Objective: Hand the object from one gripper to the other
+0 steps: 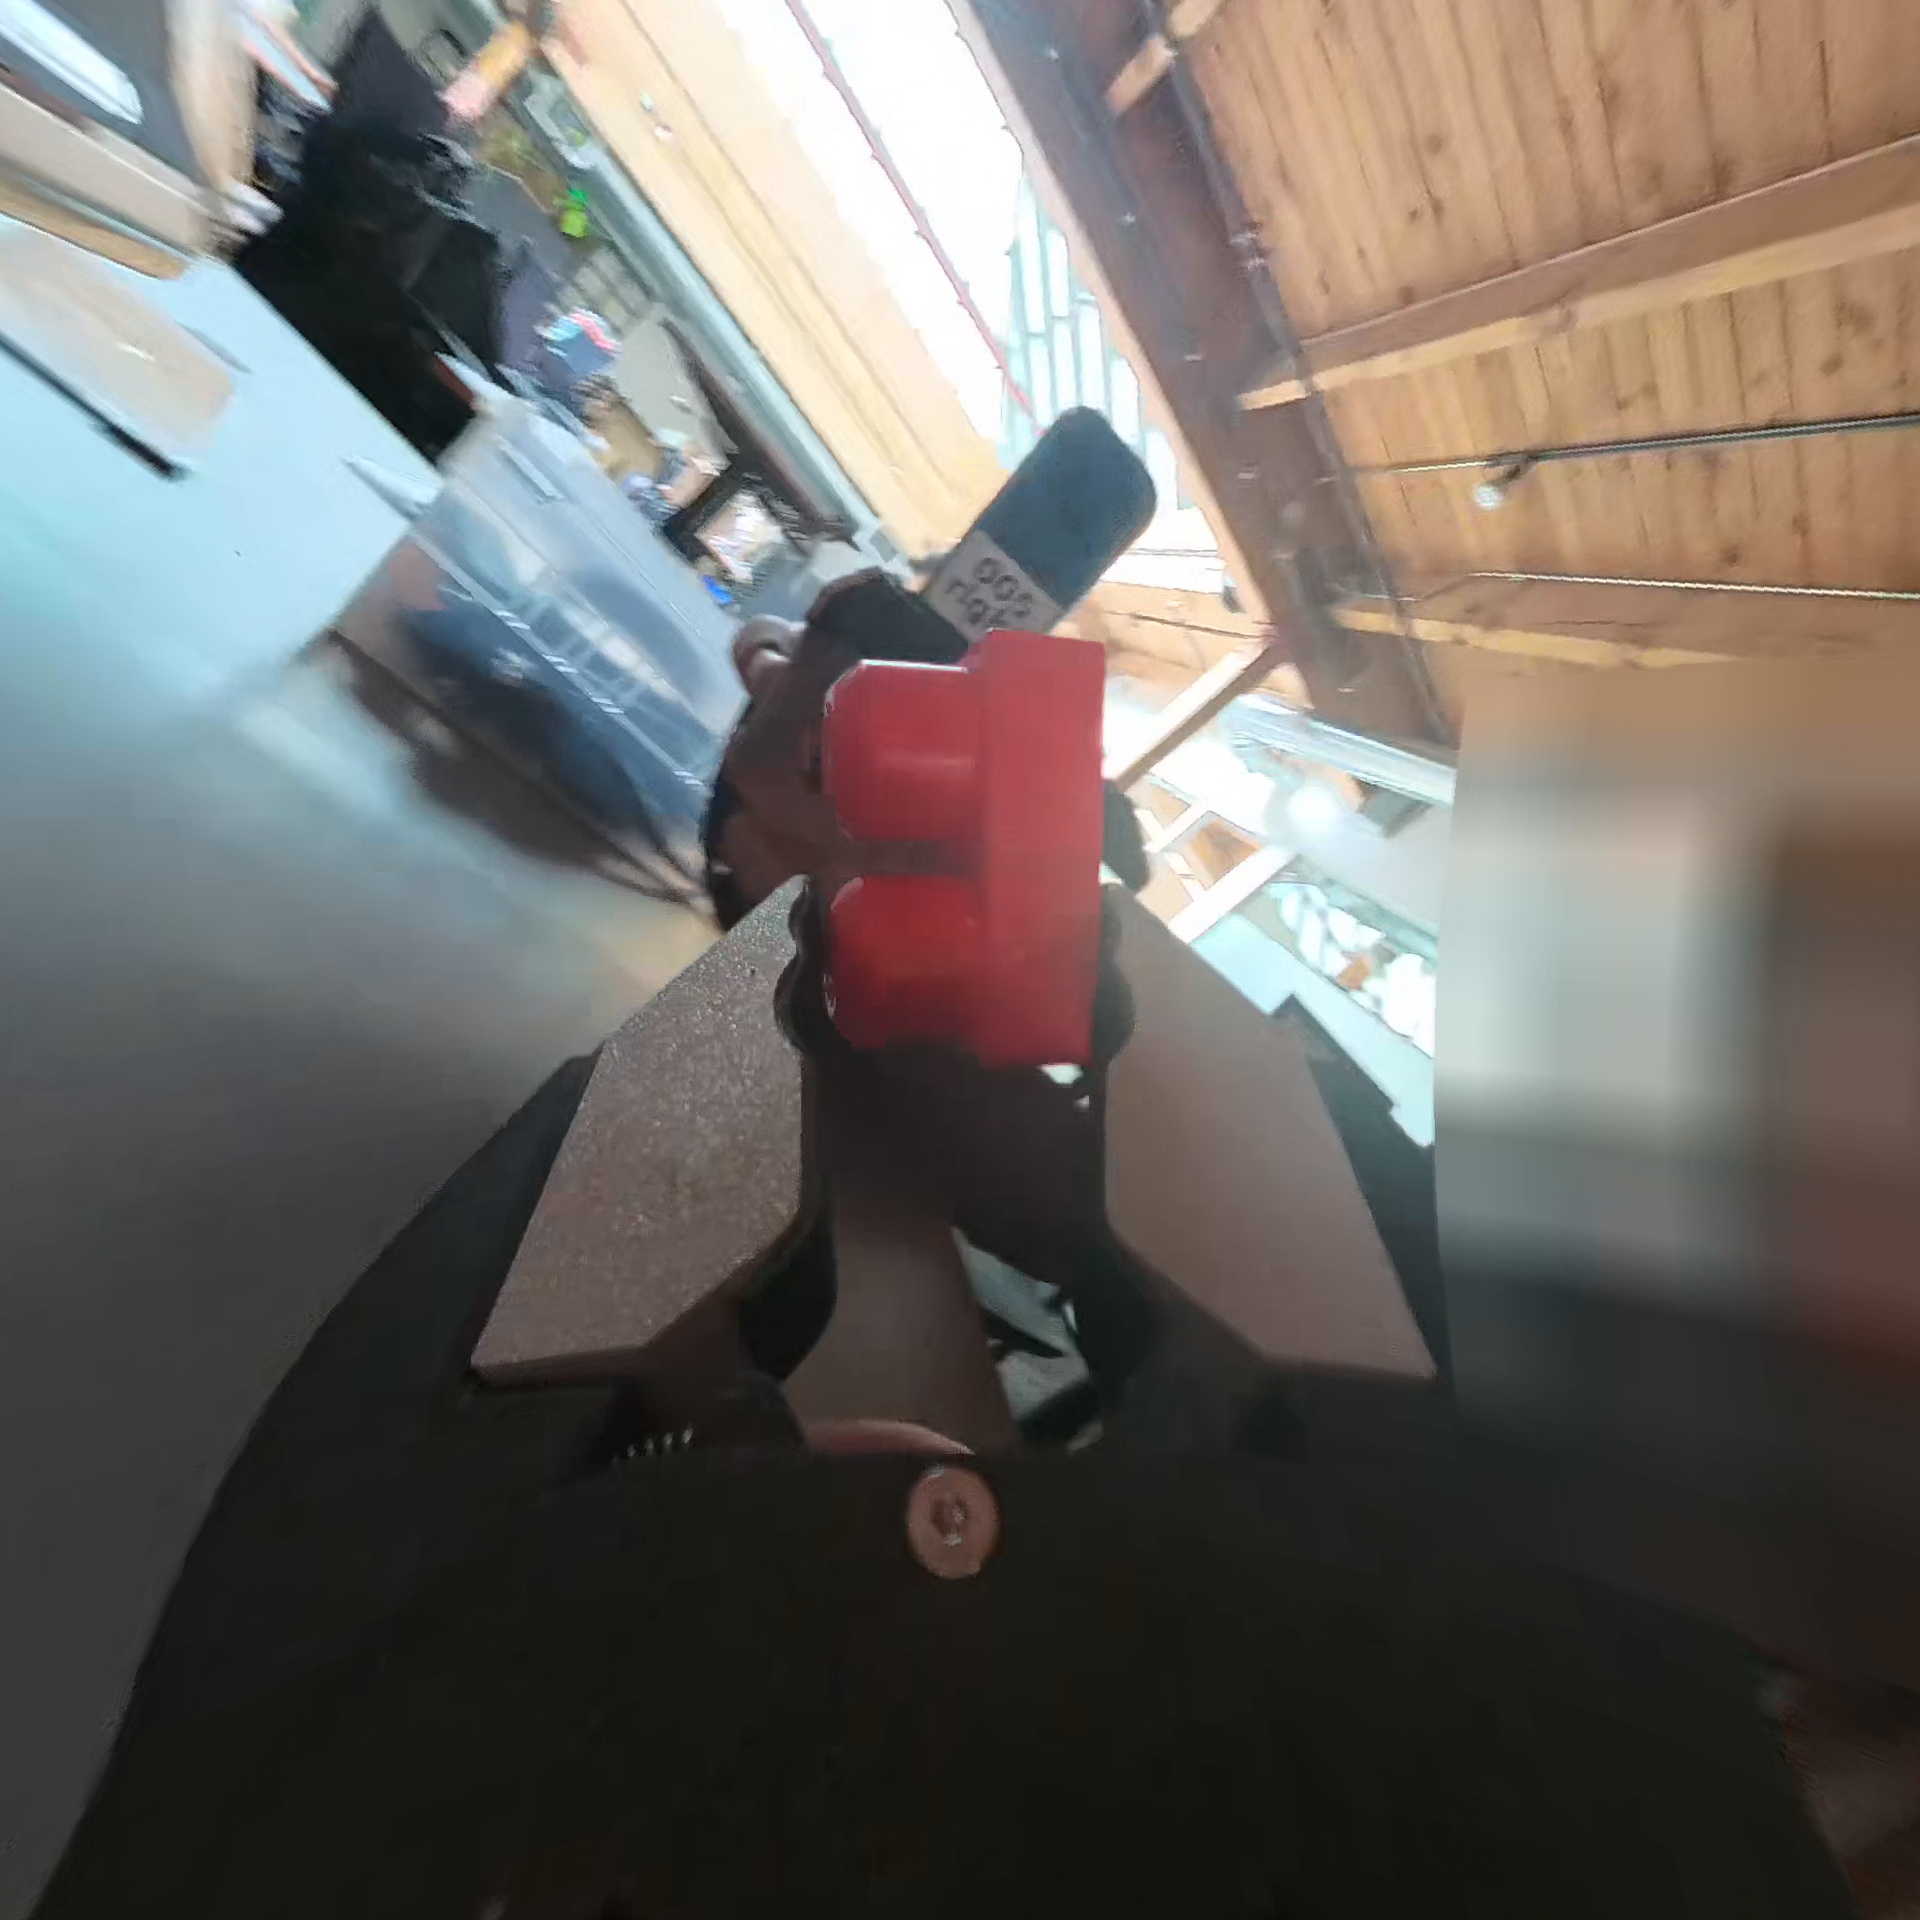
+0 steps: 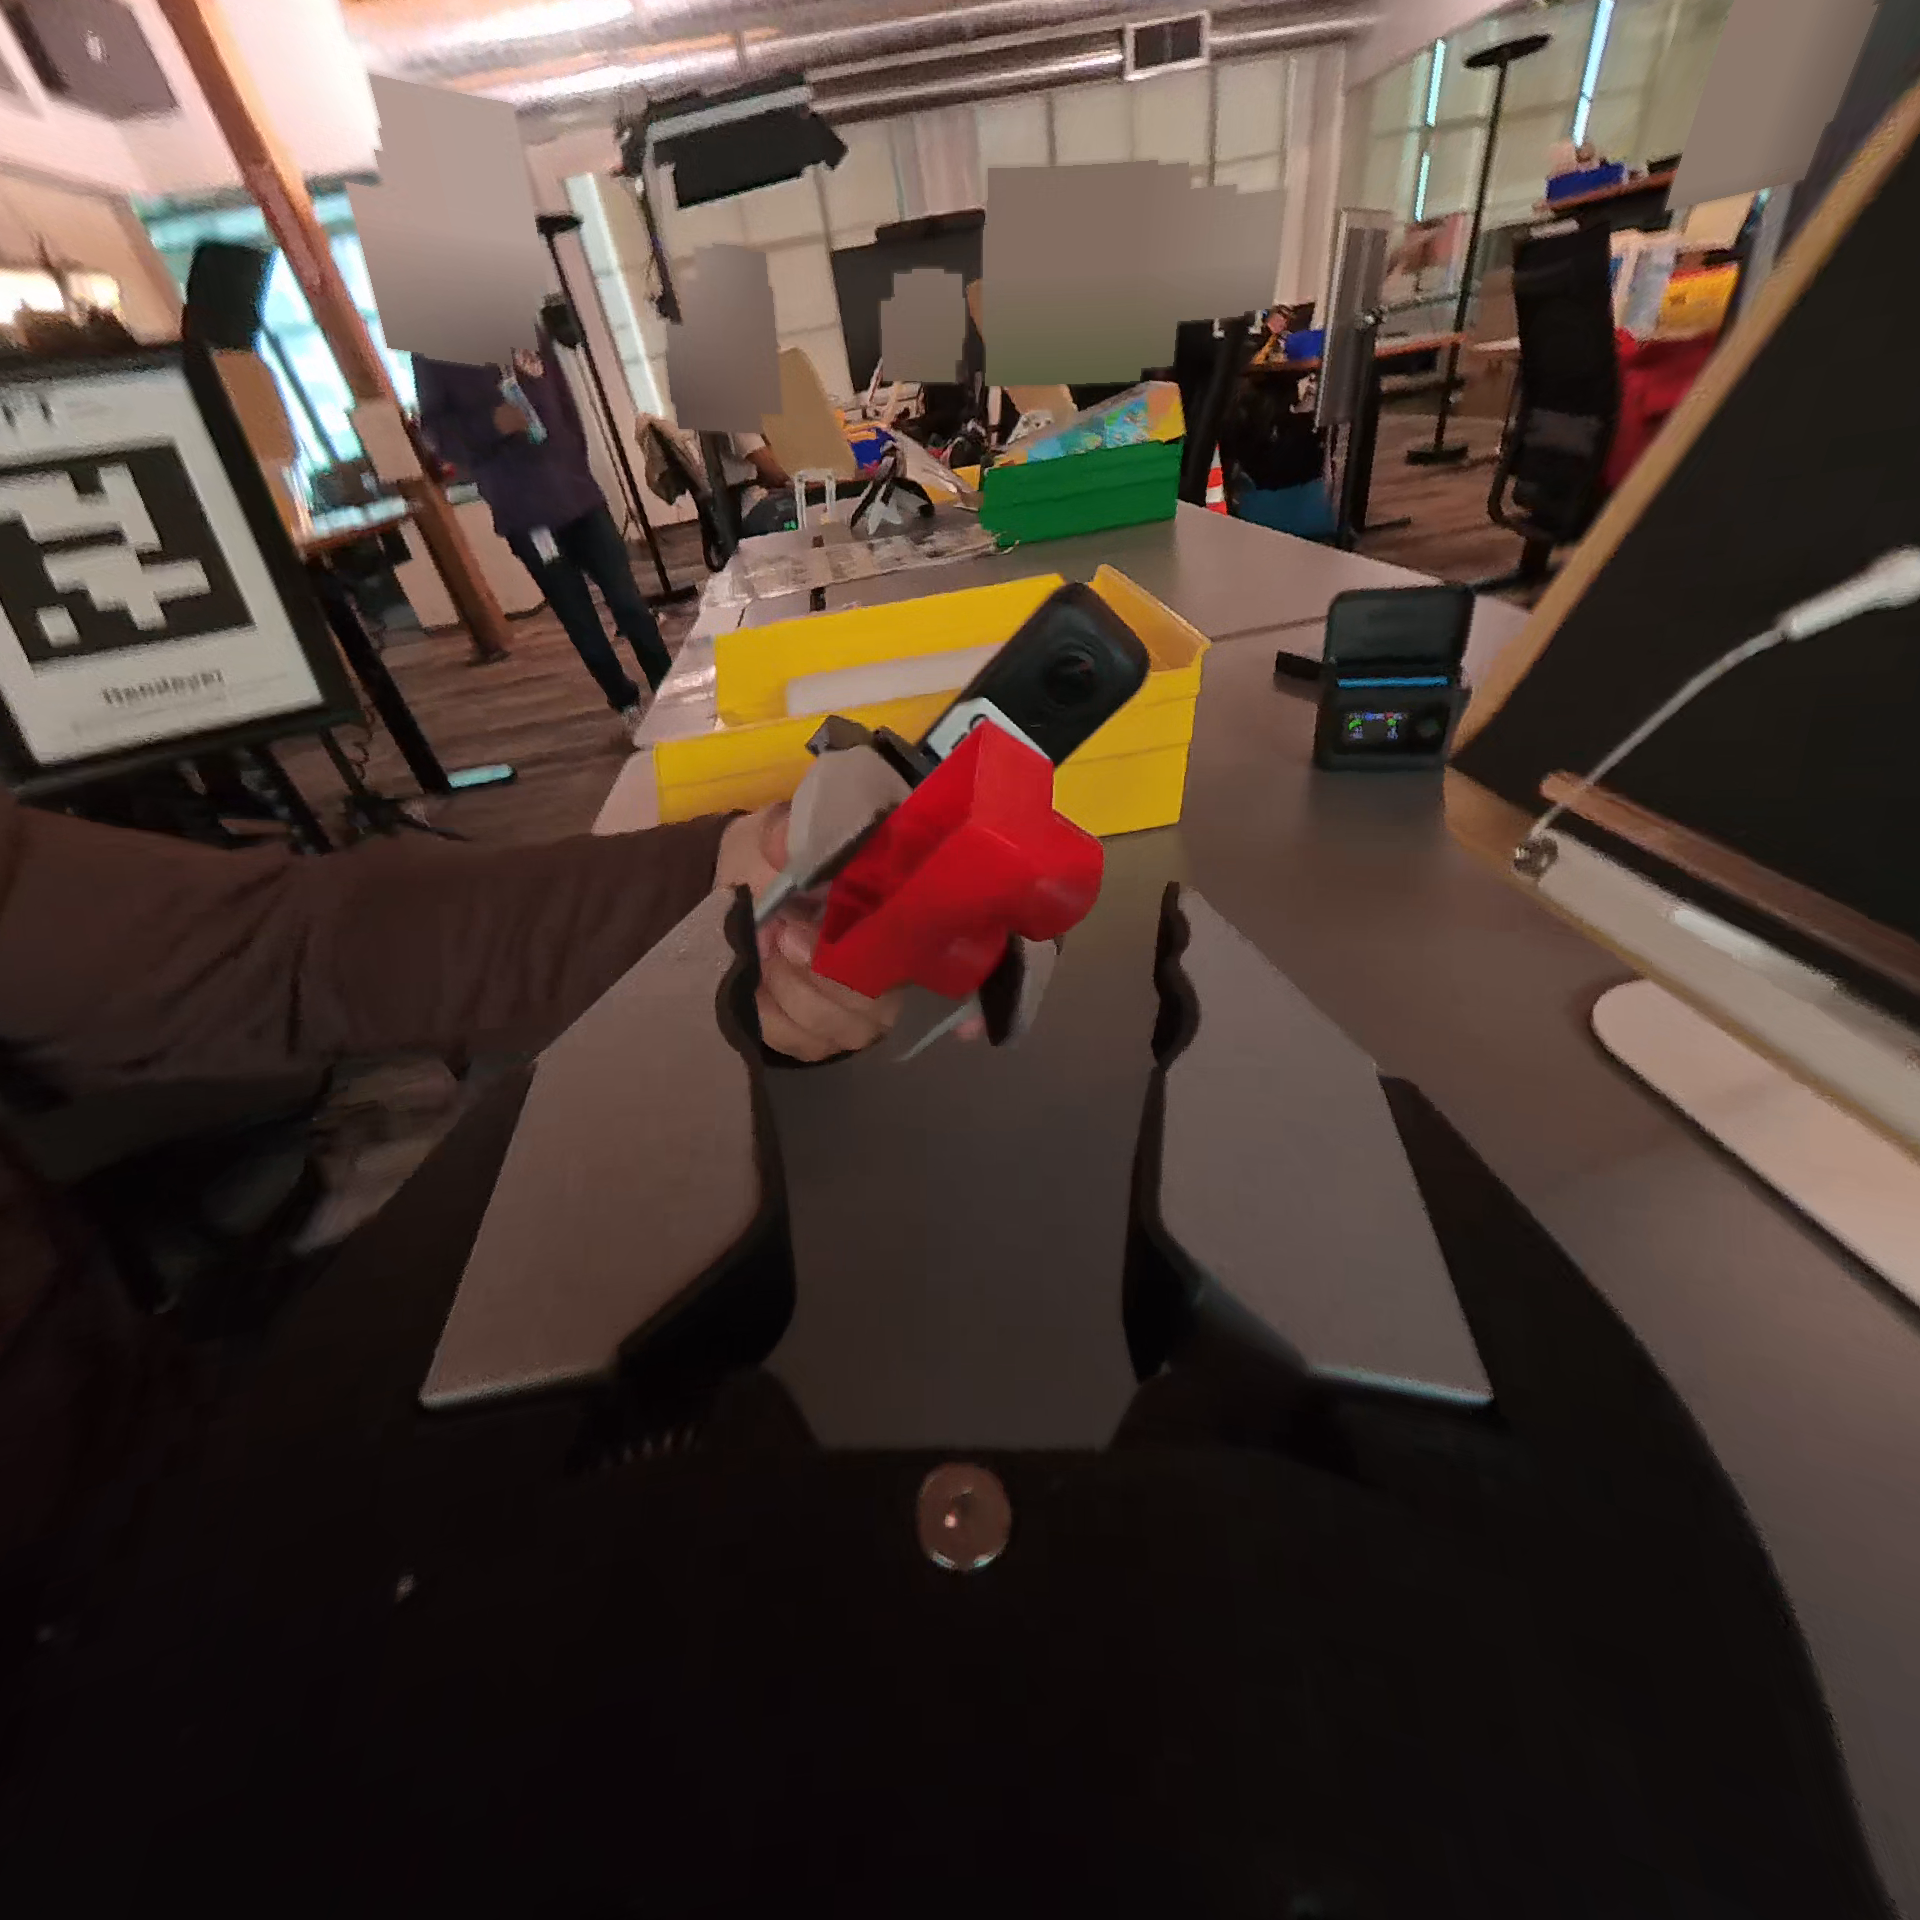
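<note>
A red two-stud brick (image 1: 956, 852) is clamped between the tips of my left gripper (image 1: 956, 935), which is shut on it and holds it in the air. In the right wrist view a hand in a brown sleeve (image 2: 364, 935) holds the left gripper, and its grey fingers (image 2: 847, 805) grip the red brick (image 2: 956, 883). My right gripper (image 2: 956, 966) is open, its two tips on either side of the brick and just short of it. In the left wrist view the right gripper's black camera (image 1: 1070, 509) shows behind the brick.
A grey table (image 2: 1351, 935) lies below, with a yellow bin (image 2: 831, 644), a green box (image 2: 1081, 499) farther back and a small black device with a screen (image 2: 1387, 686). A black board (image 2: 1714, 571) leans at the right. A marker board (image 2: 125, 561) stands at the left. A person (image 2: 551, 488) stands behind. My left and right fingertips are right by each other.
</note>
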A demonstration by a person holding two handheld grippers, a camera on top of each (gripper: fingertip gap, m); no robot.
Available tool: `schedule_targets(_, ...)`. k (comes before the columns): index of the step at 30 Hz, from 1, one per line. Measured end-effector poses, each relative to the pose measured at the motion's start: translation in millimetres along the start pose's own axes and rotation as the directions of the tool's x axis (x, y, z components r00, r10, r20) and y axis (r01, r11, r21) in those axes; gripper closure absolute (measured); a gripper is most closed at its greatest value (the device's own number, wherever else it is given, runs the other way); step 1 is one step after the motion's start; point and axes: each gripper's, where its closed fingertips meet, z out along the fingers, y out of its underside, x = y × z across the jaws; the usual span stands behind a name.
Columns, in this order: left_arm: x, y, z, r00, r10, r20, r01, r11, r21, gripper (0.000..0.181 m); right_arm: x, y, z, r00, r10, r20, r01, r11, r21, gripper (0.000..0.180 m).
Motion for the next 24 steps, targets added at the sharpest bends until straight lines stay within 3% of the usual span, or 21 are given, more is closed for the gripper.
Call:
schedule_targets(2,13.5,5.4,5.3,0.997,-0.026,-0.079,0.023,0.999,-0.029,0.133,-10.2,4.7,0.0,0.992,-0.128,-0.002,0.127,0.99,-0.063,0.106)
schedule_targets(5,12.7,19.9,9.1,0.998,-0.011,-0.064,0.003,0.994,-0.113,0.133,-20.6,4.8,-0.9,0.979,-0.203,-0.016,0.201,0.977,-0.076,0.106)
schedule_targets(9,17.3,29.8,12.0,0.995,-0.009,-0.096,-0.007,0.987,-0.162,0.134,-37.6,-1.3,-3.7,0.989,-0.044,0.143,0.047,0.999,-0.018,0.108)
schedule_targets(12,19.2,34.7,14.3,0.995,0.023,-0.095,-0.041,0.982,-0.185,0.133,-35.0,1.8,-1.6,0.984,0.056,0.171,-0.051,0.998,-0.036,0.105)
schedule_targets(13,18.8,36.7,15.2,0.995,0.037,-0.09,-0.054,0.979,-0.195,0.133,-33.0,3.7,0.0,0.981,0.087,0.171,-0.08,0.996,-0.043,0.107)
schedule_targets(15,16.0,40.9,16.7,0.994,0.079,-0.071,-0.093,0.973,-0.213,0.133,-31.9,8.5,2.3,0.97,0.146,0.194,-0.135,0.989,-0.066,0.134)
schedule_targets(18,6.6,47.7,18.3,0.984,0.175,-0.017,-0.174,0.951,-0.256,0.133,-24.5,13.3,4.4,0.954,0.23,0.192,-0.217,0.972,-0.086,0.14)
schedule_targets(21,-0.4,48.1,19.0,0.982,0.188,0.024,-0.175,0.948,-0.267,0.132,-16.7,15.5,3.4,0.973,0.19,0.133,-0.178,0.98,-0.093,0.144)
schedule_targets(22,-2.3,47.5,19.0,0.982,0.184,0.034,-0.168,0.949,-0.265,0.132,-13.3,15.8,3.1,0.979,0.173,0.105,-0.163,0.982,-0.094,0.15)
schedule_targets(23,-4.5,47.4,18.7,0.982,0.182,0.044,-0.164,0.95,-0.265,0.13,-7.7,16.9,1.8,0.986,0.154,0.067,-0.148,0.985,-0.093,0.167)
schedule_targets(24,-6.4,46.0,18.6,0.982,0.18,0.054,-0.16,0.953,-0.258,0.13,-4.0,18.5,1.5,0.986,0.158,0.046,-0.153,0.983,-0.098,0.168)
